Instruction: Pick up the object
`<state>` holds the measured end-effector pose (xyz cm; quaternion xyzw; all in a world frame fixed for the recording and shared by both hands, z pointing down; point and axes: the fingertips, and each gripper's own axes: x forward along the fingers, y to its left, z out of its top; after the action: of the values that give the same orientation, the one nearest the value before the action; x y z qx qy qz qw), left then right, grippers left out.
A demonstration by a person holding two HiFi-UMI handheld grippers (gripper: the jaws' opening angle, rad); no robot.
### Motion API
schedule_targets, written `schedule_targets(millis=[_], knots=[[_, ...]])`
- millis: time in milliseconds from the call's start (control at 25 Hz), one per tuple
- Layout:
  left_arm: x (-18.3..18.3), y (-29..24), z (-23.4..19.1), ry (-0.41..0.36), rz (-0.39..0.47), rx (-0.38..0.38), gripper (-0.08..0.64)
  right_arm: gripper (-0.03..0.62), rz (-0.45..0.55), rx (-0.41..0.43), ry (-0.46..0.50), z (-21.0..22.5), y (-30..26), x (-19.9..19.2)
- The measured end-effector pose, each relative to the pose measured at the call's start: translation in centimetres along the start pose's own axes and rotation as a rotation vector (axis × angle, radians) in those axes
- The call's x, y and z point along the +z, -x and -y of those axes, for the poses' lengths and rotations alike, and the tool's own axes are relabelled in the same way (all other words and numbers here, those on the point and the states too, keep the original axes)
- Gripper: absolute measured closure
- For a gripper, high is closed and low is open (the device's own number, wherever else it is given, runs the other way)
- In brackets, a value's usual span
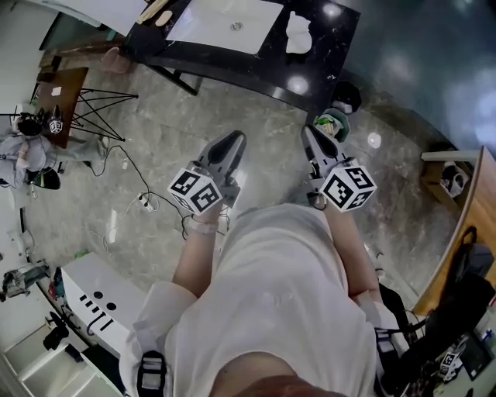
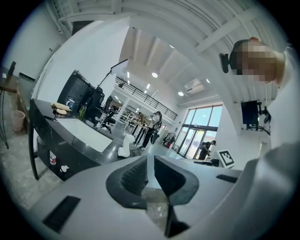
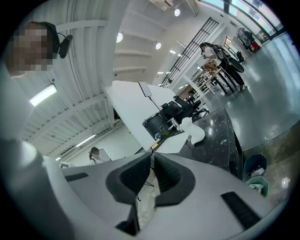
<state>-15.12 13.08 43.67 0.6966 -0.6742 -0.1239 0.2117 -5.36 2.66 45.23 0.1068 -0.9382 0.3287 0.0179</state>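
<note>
A white lumpy object (image 1: 298, 35) lies on a black table (image 1: 256, 66) beside a white mat (image 1: 225, 23), across the floor from me. The left gripper view shows that object (image 2: 125, 146) small on the table's corner (image 2: 79, 140); the right gripper view has it (image 3: 194, 131) on the dark top (image 3: 220, 131). My left gripper (image 1: 232, 139) (image 2: 150, 173) hangs over the floor, its jaws together but for a thin slit, holding nothing. My right gripper (image 1: 310, 133) (image 3: 152, 171) is level with it, tips touching, also empty. Both are well short of the table.
A green bin (image 1: 333, 124) (image 3: 258, 185) and a dark bin (image 3: 255, 165) stand by the table's near corner. Stand legs (image 1: 93, 108) and cables (image 1: 143, 203) lie left. A white cabinet (image 1: 93, 298) is at lower left, a wooden counter (image 1: 465, 225) right. People (image 2: 152, 124) stand far off.
</note>
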Motion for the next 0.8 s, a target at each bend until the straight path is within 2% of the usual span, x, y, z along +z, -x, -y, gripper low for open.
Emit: schedule_targets(millis=[280, 560, 800], knots=[[0.7, -6.5, 0.3, -0.027, -0.009, 0.07, 0.446, 0.572, -0.05, 0.053, 0.016, 4.3, -0.7, 4.3], [1.0, -11.9, -0.3, -0.05, -0.033, 0.136, 0.42, 0.572, -0.083, 0.109, 0.006, 7.4, -0.8, 7.1], [1.3, -14.8, -0.8, -0.065, -0.058, 0.152, 0.385, 0.572, -0.075, 0.101, -0.007, 8.6, -0.6, 8.4]])
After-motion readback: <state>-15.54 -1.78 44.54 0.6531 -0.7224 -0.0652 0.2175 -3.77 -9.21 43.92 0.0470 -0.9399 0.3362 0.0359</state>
